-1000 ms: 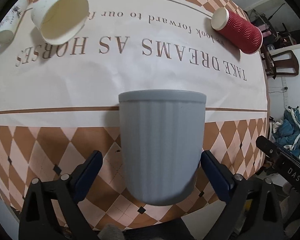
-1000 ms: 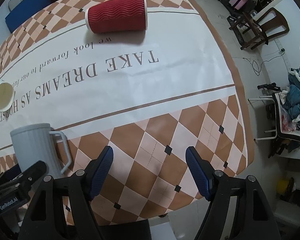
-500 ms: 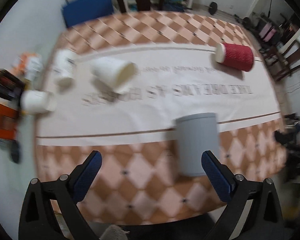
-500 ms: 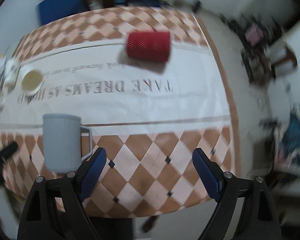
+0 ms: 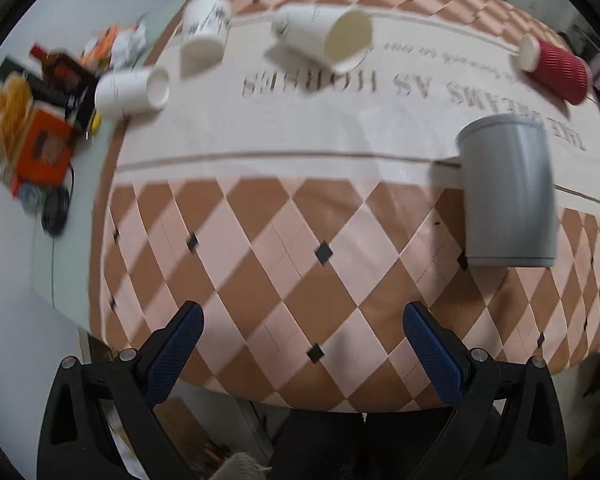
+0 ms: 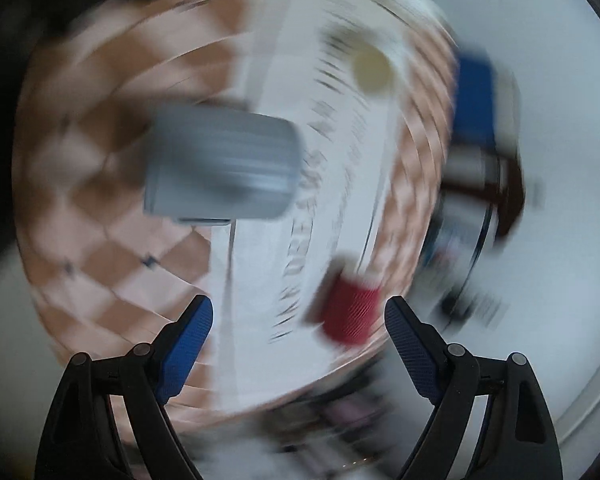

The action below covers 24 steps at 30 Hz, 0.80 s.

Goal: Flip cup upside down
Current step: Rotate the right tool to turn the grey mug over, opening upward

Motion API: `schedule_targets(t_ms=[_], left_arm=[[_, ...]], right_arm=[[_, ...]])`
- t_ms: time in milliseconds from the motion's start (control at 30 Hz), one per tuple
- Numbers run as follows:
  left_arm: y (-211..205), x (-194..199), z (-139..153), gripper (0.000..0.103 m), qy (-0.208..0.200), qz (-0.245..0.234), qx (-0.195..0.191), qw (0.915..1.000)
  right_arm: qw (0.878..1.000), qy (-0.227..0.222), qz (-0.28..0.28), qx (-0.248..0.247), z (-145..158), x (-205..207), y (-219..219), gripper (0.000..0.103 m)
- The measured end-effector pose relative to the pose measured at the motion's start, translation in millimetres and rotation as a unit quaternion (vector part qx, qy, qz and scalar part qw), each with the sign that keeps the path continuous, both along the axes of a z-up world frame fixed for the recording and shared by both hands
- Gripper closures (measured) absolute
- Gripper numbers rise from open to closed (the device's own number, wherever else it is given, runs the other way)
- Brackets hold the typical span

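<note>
A grey ribbed mug (image 5: 508,192) stands on the checked tablecloth at the right of the left wrist view, its flat closed end up. My left gripper (image 5: 302,330) is open and empty, well back from it and to its left, above the table's near edge. The right wrist view is smeared by motion and rolled sideways; the grey mug (image 6: 222,166) shows there as a blur. My right gripper (image 6: 300,324) is open and empty, high above the table.
A red ribbed paper cup (image 5: 554,68) lies on its side at the far right. Three white paper cups (image 5: 324,38) lie at the back, one by the table's left edge (image 5: 134,90). Boxes and clutter (image 5: 40,136) sit on the floor to the left.
Both grippers have pulled back and up from the grey mug. The left view has swung left, so the mug now sits at its right. The right gripper has rolled sideways, blurring its view.
</note>
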<state>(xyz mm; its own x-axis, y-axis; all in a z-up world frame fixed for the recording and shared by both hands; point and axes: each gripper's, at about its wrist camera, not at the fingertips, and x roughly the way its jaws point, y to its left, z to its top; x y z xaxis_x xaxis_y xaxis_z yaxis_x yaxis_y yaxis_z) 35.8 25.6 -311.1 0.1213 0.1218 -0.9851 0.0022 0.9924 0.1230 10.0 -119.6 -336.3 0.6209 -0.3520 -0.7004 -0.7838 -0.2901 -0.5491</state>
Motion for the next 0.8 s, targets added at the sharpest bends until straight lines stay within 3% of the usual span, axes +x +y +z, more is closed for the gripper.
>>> schedule_targets(t_ms=[67, 133, 267, 400, 500, 600, 800], left_arm=[[-3, -2, -5, 0.001, 0.008, 0.019, -0.007, 0.9998], [-5, -3, -14, 0.001, 0.018, 0.043, -0.009, 0.9989], [-1, -10, -27, 0.001, 0.034, 0.093, -0.012, 0.9950], [4, -20, -38, 0.001, 0.047, 0.136, -0.008, 0.9895], [7, -31, -44, 0.001, 0.056, 0.165, -0.011, 0.9846], [11, -40, -46, 0.001, 0.060, 0.185, -0.013, 0.9809], [27, -46, -48, 0.001, 0.057, 0.213, -0.019, 0.9752]], right_arm=[[0.993, 0.020, 0.104, -0.052, -16, -11, -2, 0.014], [0.975, 0.034, 0.197, -0.098, -30, -19, -10, 0.014], [0.909, 0.040, 0.378, -0.169, -60, -24, -30, 0.015], [0.852, 0.046, 0.480, -0.202, -78, -19, -38, 0.017], [0.824, 0.053, 0.522, -0.215, -90, -13, -36, 0.023], [0.817, 0.053, 0.530, -0.221, -100, -10, -31, 0.020], [0.835, 0.062, 0.510, -0.197, -101, -4, -21, 0.021]])
